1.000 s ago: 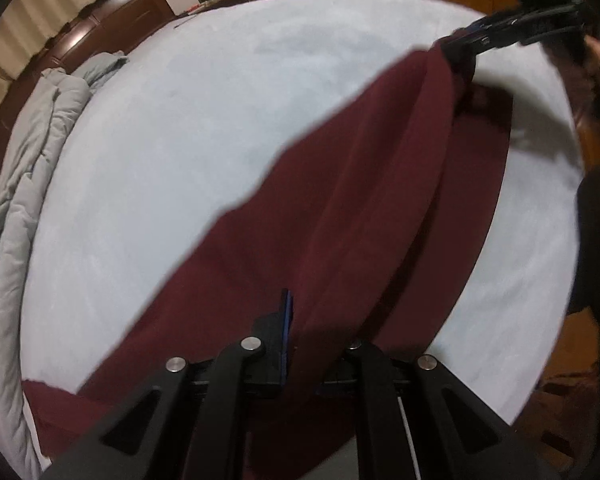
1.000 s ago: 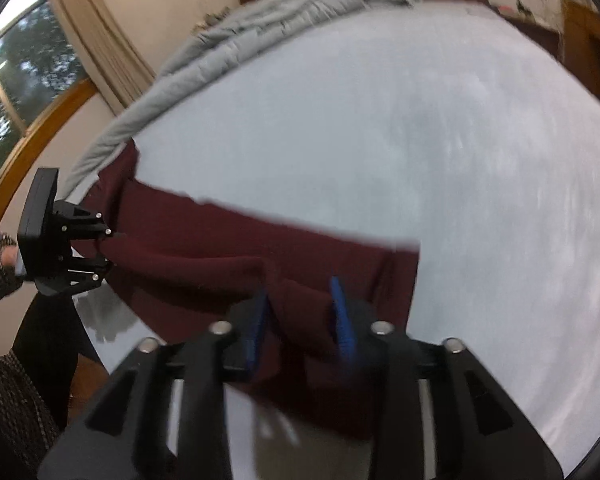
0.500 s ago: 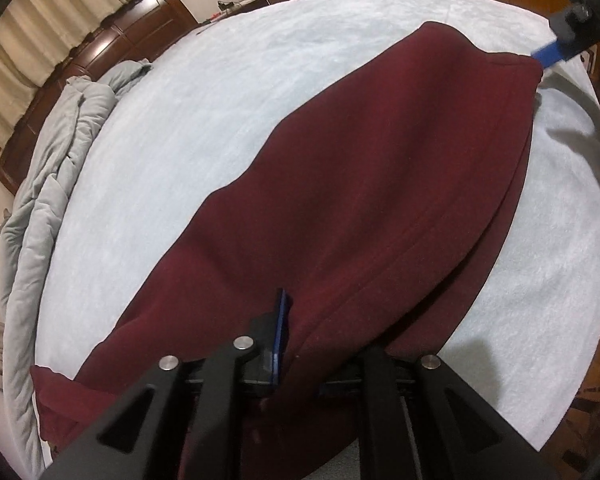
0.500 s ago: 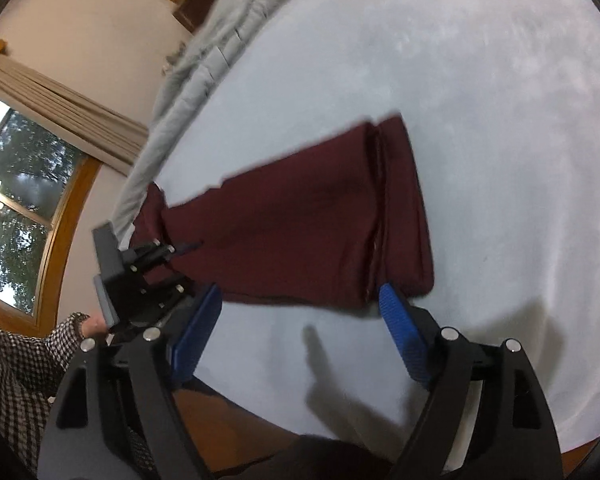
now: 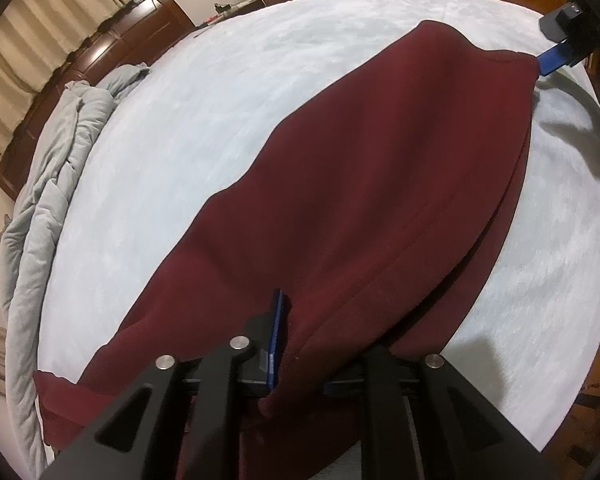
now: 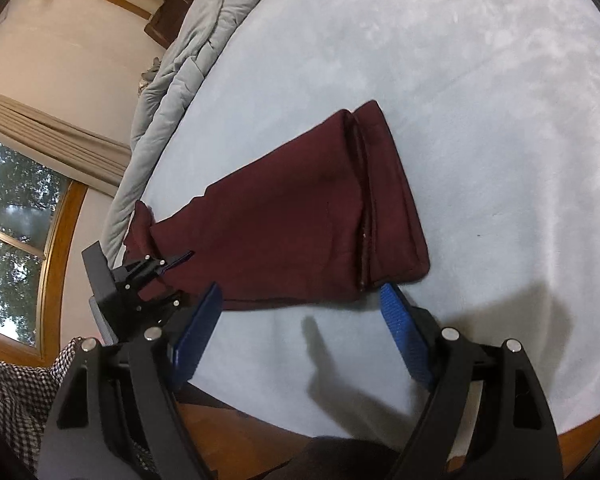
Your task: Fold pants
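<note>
left gripper [image 5: 296, 344] pinching pants [image 5: 380, 200] | right gripper [image 6: 300, 332] spread, empty | risk: a tug by left drags the fold askew

1. Pale blue-grey bed [image 5: 228, 92] [image 6: 480, 80] with a fuzzy cover, filling most of both views.
2. Rumpled grey quilt [image 5: 56, 168] [image 6: 188, 56] bunched along the far edge of the bed.
3. Dark wooden headboard [image 5: 100, 64] just behind the quilt.
4. Beige curtain [image 5: 24, 36] [image 6: 48, 136] hanging beside the headboard.
5. Wood-framed window [image 6: 16, 240] below the curtain, trees visible outside.
6. Orange-brown wooden floor [image 6: 236, 436] past the near bed edge.
</note>
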A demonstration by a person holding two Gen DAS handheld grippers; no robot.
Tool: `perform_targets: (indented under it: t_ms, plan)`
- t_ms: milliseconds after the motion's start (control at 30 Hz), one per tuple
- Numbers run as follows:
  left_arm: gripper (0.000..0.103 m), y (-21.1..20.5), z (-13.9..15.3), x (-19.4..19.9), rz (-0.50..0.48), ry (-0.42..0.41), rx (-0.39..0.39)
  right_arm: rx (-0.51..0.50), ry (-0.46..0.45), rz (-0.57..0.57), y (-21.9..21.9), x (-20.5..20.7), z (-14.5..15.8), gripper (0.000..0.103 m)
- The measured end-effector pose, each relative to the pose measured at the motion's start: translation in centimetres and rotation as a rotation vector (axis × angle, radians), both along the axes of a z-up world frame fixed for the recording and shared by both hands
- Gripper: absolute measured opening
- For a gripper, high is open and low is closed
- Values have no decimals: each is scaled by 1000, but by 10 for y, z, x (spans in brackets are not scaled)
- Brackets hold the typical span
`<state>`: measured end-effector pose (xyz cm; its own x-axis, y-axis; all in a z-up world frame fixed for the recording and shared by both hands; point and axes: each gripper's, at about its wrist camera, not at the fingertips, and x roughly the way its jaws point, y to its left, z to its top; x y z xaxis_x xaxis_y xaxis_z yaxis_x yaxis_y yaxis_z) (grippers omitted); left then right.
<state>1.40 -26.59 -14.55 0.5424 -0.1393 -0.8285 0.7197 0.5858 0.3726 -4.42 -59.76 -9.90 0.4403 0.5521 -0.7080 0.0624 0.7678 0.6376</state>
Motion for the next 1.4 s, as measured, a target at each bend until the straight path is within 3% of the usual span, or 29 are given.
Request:
perform_targets:
  t_ms: [100,233,433,533,567,600,767,900,933,1067,1133,1200,1267,1300,1333,1400]
  plan:
    - [15,1,1,1,12,10,-14,-82,-29,-16,3,-3,12,76]
    - [15,3,4,5,31,32,-39,-108,-92,-20,1,2,22,79]
    - [15,6,6,10,55,64,-69,-81,-6,28,6,25,-11,76]
    - [15,7,6,13,66,76,-82,-31,15,31,12,28,-20,51]
    - [15,8,7,14,70,81,-86,-54,15,48,17,29,-20,40]
    - [16,9,7,15,75,90,-93,-73,10,58,20,29,-20,35]
    - [17,11,20,21,93,143,-148,-112,-71,41,15,29,12,27]
    - [17,12,43,18,115,127,-230,-202,-155,37,14,24,45,27]
    - [17,8,42,15,106,128,-221,-233,-143,40,14,25,43,27]
    - [19,-3,13,10,95,150,-153,-339,86,48,19,39,-14,27]
    - [20,-8,5,5,85,95,-141,-352,87,44,22,41,-20,30]
    - [23,-5,7,6,105,105,-165,-359,80,44,24,41,-11,38]
    - [36,0,12,10,123,136,-200,-389,67,42,28,39,0,48]
    - [54,2,16,12,126,165,-225,-412,57,35,28,38,6,59]
    - [70,7,20,13,134,197,-250,-447,32,23,31,35,17,62]
    - [74,21,32,7,146,245,-312,-472,-16,3,38,30,36,67]
